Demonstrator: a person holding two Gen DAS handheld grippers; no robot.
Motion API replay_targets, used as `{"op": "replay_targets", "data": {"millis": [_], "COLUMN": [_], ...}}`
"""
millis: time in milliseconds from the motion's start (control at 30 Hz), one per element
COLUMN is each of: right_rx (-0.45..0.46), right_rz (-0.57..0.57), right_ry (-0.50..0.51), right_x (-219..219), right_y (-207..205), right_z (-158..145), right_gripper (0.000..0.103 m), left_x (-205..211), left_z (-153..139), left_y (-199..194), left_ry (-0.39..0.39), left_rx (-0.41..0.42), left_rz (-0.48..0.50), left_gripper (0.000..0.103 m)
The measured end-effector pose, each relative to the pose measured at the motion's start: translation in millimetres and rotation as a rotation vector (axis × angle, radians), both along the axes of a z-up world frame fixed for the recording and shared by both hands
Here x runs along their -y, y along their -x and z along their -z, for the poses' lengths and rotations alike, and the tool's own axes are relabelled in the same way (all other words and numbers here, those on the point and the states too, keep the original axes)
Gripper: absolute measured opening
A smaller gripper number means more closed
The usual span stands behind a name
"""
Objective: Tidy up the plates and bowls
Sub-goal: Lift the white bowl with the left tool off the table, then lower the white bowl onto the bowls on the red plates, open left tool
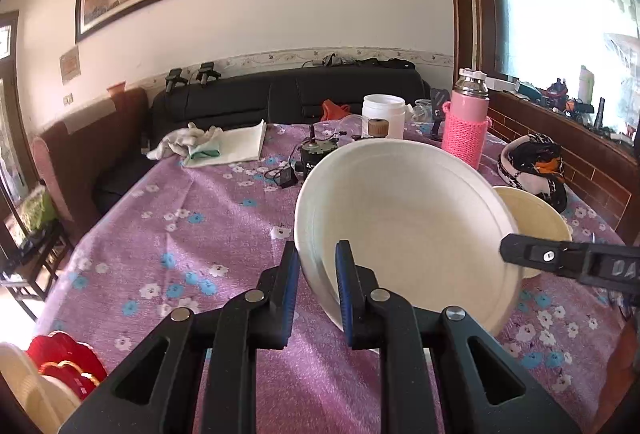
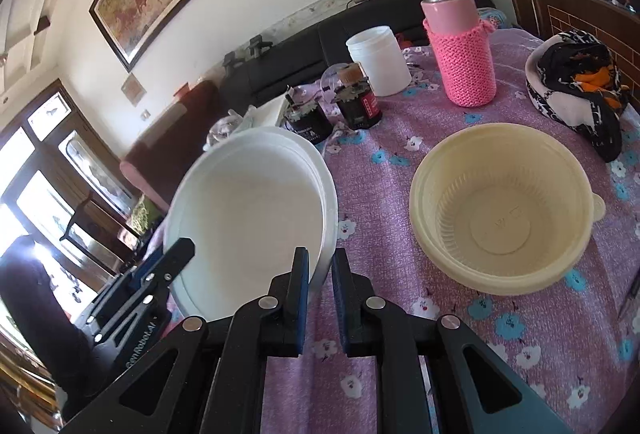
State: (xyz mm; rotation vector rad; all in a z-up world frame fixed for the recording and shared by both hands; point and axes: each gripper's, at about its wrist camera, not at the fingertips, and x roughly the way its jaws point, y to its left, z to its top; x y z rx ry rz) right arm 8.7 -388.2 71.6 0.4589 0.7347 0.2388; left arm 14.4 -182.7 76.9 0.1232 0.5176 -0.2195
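White bowl (image 1: 404, 222) held tilted above the purple floral tablecloth (image 1: 192, 234), centre of the left wrist view; left gripper (image 1: 318, 294) clamped on its near-left rim, blue pads either side of the wall; right gripper (image 2: 320, 298) clamped on the same bowl's opposite rim, lower centre of the right wrist view, jaws nearly together on the thin edge; right gripper also shows at the right edge of the left view; cream bowl (image 2: 504, 210) sits upright on the cloth, right of centre in the right view, just beside the white bowl, not touched by either gripper; pink flask (image 2: 460, 46) in knitted sleeve and white jar (image 2: 378, 60) stand behind, upper centre; scarf bundle (image 2: 576, 90) upper right
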Motion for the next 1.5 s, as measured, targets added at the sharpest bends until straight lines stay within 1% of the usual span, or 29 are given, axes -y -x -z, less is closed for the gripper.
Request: {"op": "replay_targets", "data": {"millis": [100, 167, 267, 533, 700, 900, 1133, 1333, 1500], "right_rx": [0.022, 0.029, 0.037, 0.021, 0.015, 0.014, 0.016, 0.014, 0.005], "right_rz": [0.009, 0.018, 0.018, -0.008, -0.029, -0.062, -0.108, -0.159, -0.214], "right_ry": [-0.004, -0.002, -0.004, -0.009, -0.01, -0.004, -0.003, -0.012, -0.032], "right_x": [-1, -2, -4, -19, -31, -50, -73, -98, -120], "right_y": [19, 33, 53, 92, 99, 103, 107, 106, 102], "right_z": [-10, -15, -20, -23, -26, -32, -42, -51, -57], "right_gripper": [0.013, 0.013, 0.013, 0.013, 0.013, 0.013, 0.013, 0.013, 0.013], "left_x": [1, 2, 0, -16, -31, -50, -75, -104, -133], "left_z": [-6, -8, -10, -7, -9, -16, -25, -32, -42], "left_y": [12, 22, 34, 72, 86, 98, 109, 118, 131], "left_ry": [0.001, -0.016, -0.021, -0.034, -0.026, -0.012, 0.007, 0.035, 0.046], "left_rx": [-0.003, 0.003, -0.006, -0.016, -0.015, 0.001, 0.009, 0.005, 0.026], "left_rz": [0.022, 0.033, 0.048, 0.056, 0.044, 0.024, -0.003, -0.032, -0.071], "left_gripper": [0.018, 0.019, 0.02, 0.024, 0.025, 0.029, 0.03, 0.031, 0.031]}}
